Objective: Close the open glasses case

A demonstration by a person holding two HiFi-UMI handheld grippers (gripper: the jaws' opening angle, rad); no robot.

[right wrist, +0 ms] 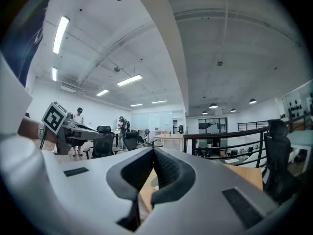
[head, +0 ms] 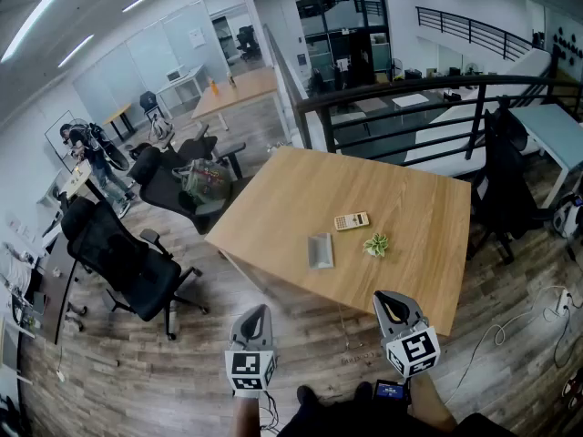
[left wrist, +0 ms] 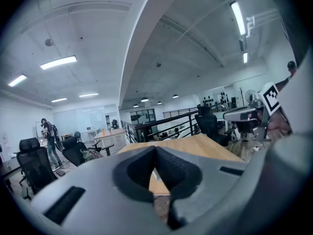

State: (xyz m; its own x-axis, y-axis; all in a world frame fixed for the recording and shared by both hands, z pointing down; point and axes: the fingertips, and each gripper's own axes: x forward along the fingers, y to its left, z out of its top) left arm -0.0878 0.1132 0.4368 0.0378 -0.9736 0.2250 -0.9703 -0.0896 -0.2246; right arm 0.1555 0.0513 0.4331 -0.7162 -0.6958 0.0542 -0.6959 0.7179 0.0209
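Standing back from the wooden table (head: 273, 208), with both tools held out in front of me, short of its near edge.

Left gripper (head: 257, 311): jaws pressed together, tips meeting, nothing between them. Right gripper (head: 388, 299): jaws likewise pressed together and empty. My own views along each tool show only the table edge past the closed tips.

Glasses case (head: 320, 250): grey, lying on the table top toward the near side. It is well apart from both grippers and roughly ahead of the gap between them. From this far it reads as a flat grey slab, and I cannot say for sure that its lid stands open.

Calculator (head: 351, 220) lies just beyond the case to the right. A small green plant (head: 375, 244) sits near the case on its right, not touching it. Black office chairs (head: 127, 262) stand left of the table, and a black railing (head: 401, 98) runs behind it.
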